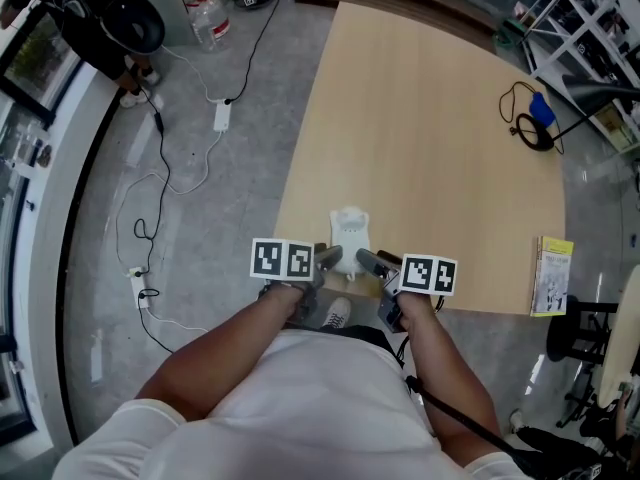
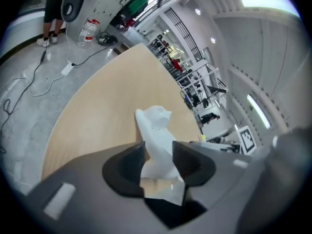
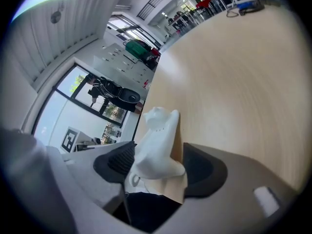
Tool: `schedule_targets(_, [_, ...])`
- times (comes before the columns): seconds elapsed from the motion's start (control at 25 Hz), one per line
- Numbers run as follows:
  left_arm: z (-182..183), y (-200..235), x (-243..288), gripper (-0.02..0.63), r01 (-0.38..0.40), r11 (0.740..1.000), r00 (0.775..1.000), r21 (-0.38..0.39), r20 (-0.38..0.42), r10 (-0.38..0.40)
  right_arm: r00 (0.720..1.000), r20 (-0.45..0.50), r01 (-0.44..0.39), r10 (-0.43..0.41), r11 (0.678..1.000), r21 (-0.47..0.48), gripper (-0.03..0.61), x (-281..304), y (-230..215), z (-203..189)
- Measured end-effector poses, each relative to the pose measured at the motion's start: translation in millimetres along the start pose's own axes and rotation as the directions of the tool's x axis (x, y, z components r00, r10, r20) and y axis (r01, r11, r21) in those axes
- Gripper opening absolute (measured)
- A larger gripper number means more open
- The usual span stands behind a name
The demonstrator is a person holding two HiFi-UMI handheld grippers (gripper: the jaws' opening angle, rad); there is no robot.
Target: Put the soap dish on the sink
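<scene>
A white soap dish (image 1: 350, 230) stands on the wooden table (image 1: 430, 118), close to its near edge. Both grippers reach it from my side. My left gripper (image 1: 330, 258) is open, its pads either side of the dish (image 2: 155, 130) without a clear squeeze. My right gripper (image 1: 368, 261) is shut on the dish (image 3: 158, 135): one pad lies against its side and its flared base meets the other pad. No sink shows in any view.
A yellow-and-white book (image 1: 553, 276) lies at the table's right edge. A black cable with a blue part (image 1: 535, 118) rests far right. Cables and a power strip (image 1: 220, 116) trail over the floor at left, near a water bottle (image 1: 208, 18). A stool (image 1: 585, 333) stands right.
</scene>
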State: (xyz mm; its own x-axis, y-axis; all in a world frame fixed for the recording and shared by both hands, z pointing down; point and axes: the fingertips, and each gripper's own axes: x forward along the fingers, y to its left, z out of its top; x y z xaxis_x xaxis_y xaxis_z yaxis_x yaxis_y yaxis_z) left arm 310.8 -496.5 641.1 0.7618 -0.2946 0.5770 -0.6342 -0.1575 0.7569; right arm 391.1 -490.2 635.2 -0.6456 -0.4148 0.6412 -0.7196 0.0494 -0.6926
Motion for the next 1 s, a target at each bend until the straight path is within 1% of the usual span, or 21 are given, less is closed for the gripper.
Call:
schedule_targets(0.04, [0, 1, 0, 0.184, -0.001, 1.0, 1.0, -0.008, 0.008, 0.001, 1.0, 0.013, 0.01, -0.009, 0.999, -0.032, 0.273, -4, -1, 0])
schedule_targets(0.08, [0, 1, 0, 0.178, 0.005, 1.0, 1.0, -0.016, 0.014, -0.005, 1.0, 0.021, 0.011, -0.01, 0.998, -0.055, 0.195, -7, 0, -1])
schedule_targets(0.12, [-1, 1, 1, 0.177, 0.018, 0.999, 1.0, -0.03, 0.017, -0.017, 1.0, 0.021, 0.004, -0.003, 0.998, -0.064, 0.167, -8, 0, -3])
schedule_targets(0.2, [-2, 1, 4, 0.149, 0.056, 0.996, 0.998, -0.068, 0.022, -0.054, 1.0, 0.011, -0.022, 0.023, 0.999, -0.046, 0.166, -6, 3, -7])
schedule_targets(0.28, [-1, 1, 6, 0.143, 0.079, 0.993, 0.997, -0.089, 0.032, -0.077, 0.999, 0.004, -0.039, 0.039, 0.999, -0.03, 0.166, -3, 7, -11])
schedule_targets(0.44, [3, 3, 6, 0.141, 0.086, 0.994, 0.996, -0.067, 0.034, -0.084, 0.999, -0.003, -0.032, 0.032, 0.999, -0.034, 0.167, 0, 9, -12])
schedule_targets(0.6, [4, 3, 7, 0.141, 0.09, 0.995, 0.996, -0.049, 0.033, -0.088, 0.999, -0.008, -0.046, 0.046, 0.999, -0.013, 0.166, 1, 8, -12])
schedule_targets(0.72, [6, 1, 3, 0.127, 0.083, 0.996, 0.995, -0.027, 0.05, -0.082, 0.999, 0.015, -0.044, 0.045, 0.998, -0.032, 0.166, -4, 7, -8])
schedule_targets(0.8, [10, -3, -6, 0.127, 0.085, 0.996, 0.993, -0.001, 0.08, -0.084, 0.998, 0.054, -0.039, 0.043, 0.997, -0.061, 0.166, -14, 9, 0])
schedule_targets(0.84, [13, -6, -13, 0.126, 0.081, 0.996, 0.992, 0.025, 0.098, -0.083, 0.996, 0.078, -0.039, 0.045, 0.996, -0.079, 0.166, -20, 11, 5])
schedule_targets(0.92, [16, -13, -30, 0.091, 0.059, 0.994, 0.988, 0.097, 0.139, -0.072, 0.99, 0.127, -0.039, 0.056, 0.99, -0.133, 0.166, -36, 18, 12])
schedule_targets(0.96, [17, -18, -39, 0.063, 0.045, 0.99, 0.984, 0.134, 0.163, -0.067, 0.987, 0.151, -0.037, 0.063, 0.985, -0.17, 0.143, -45, 23, 15])
schedule_targets(1.0, [17, -24, -49, 0.021, 0.032, 0.985, 0.979, 0.169, 0.191, -0.065, 0.982, 0.174, -0.035, 0.072, 0.977, -0.21, 0.089, -54, 28, 16])
